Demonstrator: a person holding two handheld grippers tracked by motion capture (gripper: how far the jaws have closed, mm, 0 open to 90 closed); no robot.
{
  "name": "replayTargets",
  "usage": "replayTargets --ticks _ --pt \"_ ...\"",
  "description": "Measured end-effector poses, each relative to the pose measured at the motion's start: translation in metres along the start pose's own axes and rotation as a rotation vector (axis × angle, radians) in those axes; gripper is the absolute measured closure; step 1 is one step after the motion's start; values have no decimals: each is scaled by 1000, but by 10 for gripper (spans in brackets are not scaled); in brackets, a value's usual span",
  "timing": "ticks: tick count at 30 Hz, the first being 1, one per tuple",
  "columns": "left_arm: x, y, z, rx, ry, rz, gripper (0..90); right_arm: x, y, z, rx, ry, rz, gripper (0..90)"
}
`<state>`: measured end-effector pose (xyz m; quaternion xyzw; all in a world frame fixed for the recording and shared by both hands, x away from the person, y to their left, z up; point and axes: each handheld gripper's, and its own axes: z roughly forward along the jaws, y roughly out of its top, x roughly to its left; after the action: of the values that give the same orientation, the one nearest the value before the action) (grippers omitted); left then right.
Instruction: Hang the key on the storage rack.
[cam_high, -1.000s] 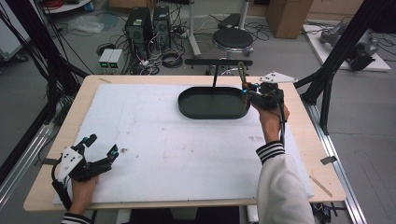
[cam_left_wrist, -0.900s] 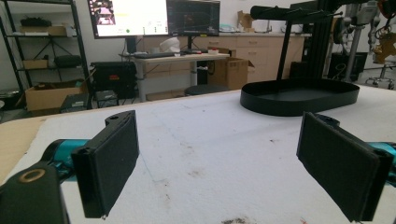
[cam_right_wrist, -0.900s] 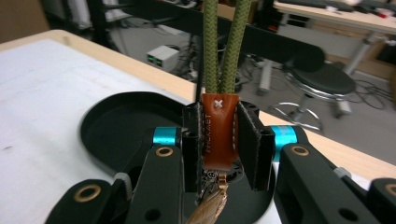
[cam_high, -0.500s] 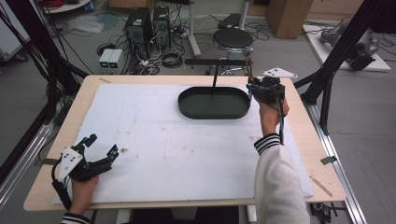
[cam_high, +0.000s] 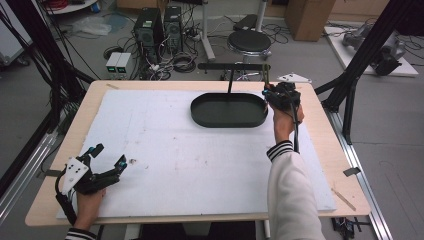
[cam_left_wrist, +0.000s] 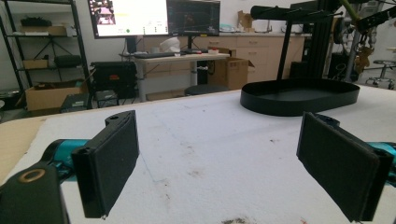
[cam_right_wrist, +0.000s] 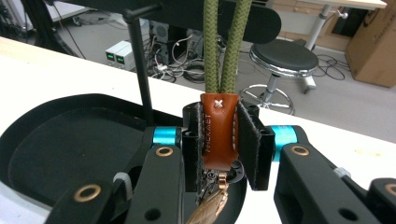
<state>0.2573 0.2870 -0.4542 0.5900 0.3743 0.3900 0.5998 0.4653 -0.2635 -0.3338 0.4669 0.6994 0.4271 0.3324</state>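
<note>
My right gripper (cam_right_wrist: 219, 144) is shut on a brown leather tab (cam_right_wrist: 218, 133) of a key lanyard. Two strands of green rope (cam_right_wrist: 224, 46) rise from the tab, past the black bar (cam_right_wrist: 187, 14) of a stand. A copper-coloured metal piece (cam_right_wrist: 208, 210) dangles under the tab. In the high view the right gripper (cam_high: 281, 95) is at the right end of the black oval tray (cam_high: 229, 111), and the rope (cam_high: 266, 77) reaches up to the bar's right end (cam_high: 232, 66). My left gripper (cam_high: 109, 155) rests open at the table's front left, nothing between its pads (cam_left_wrist: 112, 158).
The stand's thin post (cam_right_wrist: 140, 60) rises from the tray's far rim. A white mat (cam_high: 190, 165) covers most of the wooden table. A stool (cam_high: 249, 41), computers and cables sit on the floor beyond the far edge. From the left gripper, the tray (cam_left_wrist: 299, 95) lies far ahead.
The right gripper has shifted slightly away from the person and toward the bar's end, carrying the lanyard. The left gripper has stayed put.
</note>
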Motion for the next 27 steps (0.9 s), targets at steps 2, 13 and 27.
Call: replayTargets --ticks 2,13,27 --pt "0 0 0 0 0 0 134 0 -1 2 8 -6 5 724" --pt "0 0 0 0 0 1 134 -1 -5 11 32 -11 28 724" --pt "0 0 0 -2 2 1 134 -2 -11 24 52 -26 59 724"
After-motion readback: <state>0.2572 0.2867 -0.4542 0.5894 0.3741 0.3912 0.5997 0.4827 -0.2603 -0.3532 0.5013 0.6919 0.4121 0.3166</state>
